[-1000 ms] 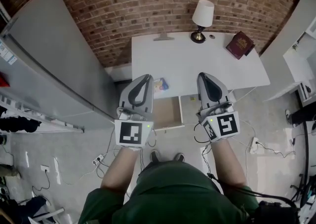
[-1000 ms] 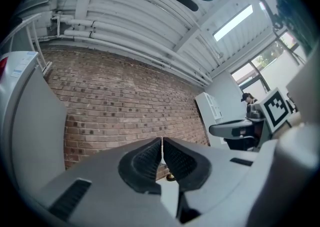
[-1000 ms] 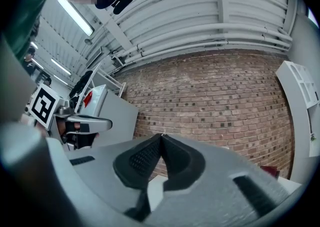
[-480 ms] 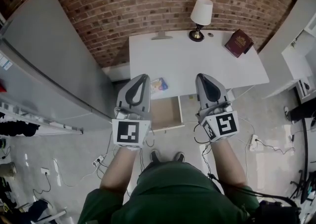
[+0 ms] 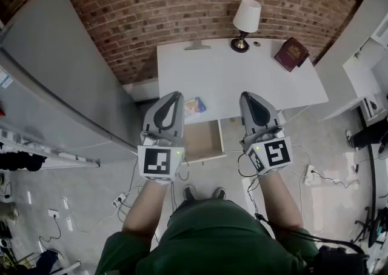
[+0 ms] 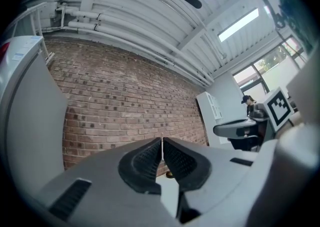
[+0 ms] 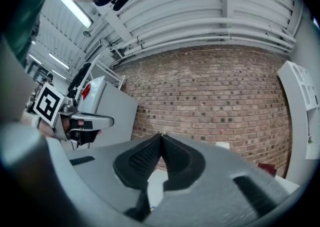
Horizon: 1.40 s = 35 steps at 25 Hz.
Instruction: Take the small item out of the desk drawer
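Observation:
The white desk [image 5: 236, 80] stands against the brick wall, with its drawer [image 5: 204, 140] pulled open below the front edge; the drawer's tan inside shows nothing. A small colourful item [image 5: 194, 106] lies on the desk top near the front left corner, just right of my left gripper [image 5: 176, 95]. That gripper is held up in front of the desk, shut and empty [image 6: 162, 143]. My right gripper [image 5: 247, 95] is level with it on the drawer's right side, also shut and empty [image 7: 161, 138].
On the desk's far side stand a lamp [image 5: 247, 20], a maroon book [image 5: 292, 54] and a small round object [image 5: 259, 43]. A tall grey cabinet [image 5: 66, 74] stands at the left. Cables and power strips [image 5: 121, 196] lie on the floor. White shelving [image 5: 370, 80] is at the right.
Both grippers stay shut in nearly the same place. Only the head view has drifted slightly.

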Each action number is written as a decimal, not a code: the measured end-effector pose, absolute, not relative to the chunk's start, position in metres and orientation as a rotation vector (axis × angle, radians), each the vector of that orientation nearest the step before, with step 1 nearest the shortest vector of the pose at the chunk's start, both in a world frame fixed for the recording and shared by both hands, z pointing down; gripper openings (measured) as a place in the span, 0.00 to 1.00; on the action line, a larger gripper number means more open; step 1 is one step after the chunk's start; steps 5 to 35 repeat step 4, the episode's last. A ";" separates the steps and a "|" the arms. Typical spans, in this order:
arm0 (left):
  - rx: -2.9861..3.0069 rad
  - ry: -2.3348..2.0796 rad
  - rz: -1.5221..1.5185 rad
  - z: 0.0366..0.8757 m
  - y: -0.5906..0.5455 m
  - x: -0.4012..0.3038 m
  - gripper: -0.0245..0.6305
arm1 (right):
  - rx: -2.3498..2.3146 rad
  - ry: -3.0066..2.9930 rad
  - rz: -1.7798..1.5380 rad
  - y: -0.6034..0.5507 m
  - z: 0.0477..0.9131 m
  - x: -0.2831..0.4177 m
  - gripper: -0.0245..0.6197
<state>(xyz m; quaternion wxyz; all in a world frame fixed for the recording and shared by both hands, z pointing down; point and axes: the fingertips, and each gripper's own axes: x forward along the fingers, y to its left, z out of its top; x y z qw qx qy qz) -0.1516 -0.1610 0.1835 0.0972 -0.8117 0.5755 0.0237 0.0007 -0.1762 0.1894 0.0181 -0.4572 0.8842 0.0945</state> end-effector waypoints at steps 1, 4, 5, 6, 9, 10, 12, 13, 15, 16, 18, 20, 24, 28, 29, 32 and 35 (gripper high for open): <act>-2.413 1.706 0.067 0.185 -0.161 -0.153 0.05 | -1.424 2.745 0.292 -0.176 0.191 -0.001 0.04; -2.446 1.708 0.046 0.188 -0.159 -0.157 0.05 | -1.439 2.734 0.288 -0.176 0.194 -0.004 0.04; -2.446 1.708 0.046 0.188 -0.159 -0.157 0.05 | -1.439 2.734 0.288 -0.176 0.194 -0.004 0.04; -2.446 1.708 0.046 0.188 -0.159 -0.157 0.05 | -1.439 2.734 0.288 -0.176 0.194 -0.004 0.04; -2.446 1.708 0.046 0.188 -0.159 -0.157 0.05 | -1.439 2.734 0.288 -0.176 0.194 -0.004 0.04; -2.446 1.708 0.046 0.188 -0.159 -0.157 0.05 | -1.439 2.734 0.288 -0.176 0.194 -0.004 0.04; -2.446 1.708 0.046 0.188 -0.159 -0.157 0.05 | -1.439 2.734 0.288 -0.176 0.194 -0.004 0.04; -2.446 1.708 0.046 0.188 -0.159 -0.157 0.05 | -1.439 2.734 0.288 -0.176 0.194 -0.004 0.04; -2.446 1.708 0.046 0.188 -0.159 -0.157 0.05 | -1.439 2.734 0.288 -0.176 0.194 -0.004 0.04; -2.446 1.708 0.046 0.188 -0.159 -0.157 0.05 | -1.439 2.734 0.288 -0.176 0.194 -0.004 0.04; -2.446 1.708 0.046 0.188 -0.159 -0.157 0.05 | -1.439 2.734 0.288 -0.176 0.194 -0.004 0.04; -2.446 1.708 0.046 0.188 -0.159 -0.157 0.05 | -1.439 2.734 0.288 -0.176 0.194 -0.004 0.04; -2.446 1.708 0.046 0.188 -0.159 -0.157 0.05 | -1.439 2.734 0.288 -0.176 0.194 -0.004 0.04; -2.446 1.708 0.046 0.188 -0.159 -0.157 0.05 | -1.439 2.734 0.288 -0.176 0.194 -0.004 0.04; -2.446 1.708 0.046 0.188 -0.159 -0.157 0.05 | -1.439 2.734 0.288 -0.176 0.194 -0.004 0.04; -2.446 1.708 0.046 0.188 -0.159 -0.157 0.05 | -1.439 2.734 0.288 -0.176 0.194 -0.004 0.04; -2.446 1.708 0.046 0.188 -0.159 -0.157 0.05 | -1.439 2.734 0.288 -0.176 0.194 -0.004 0.04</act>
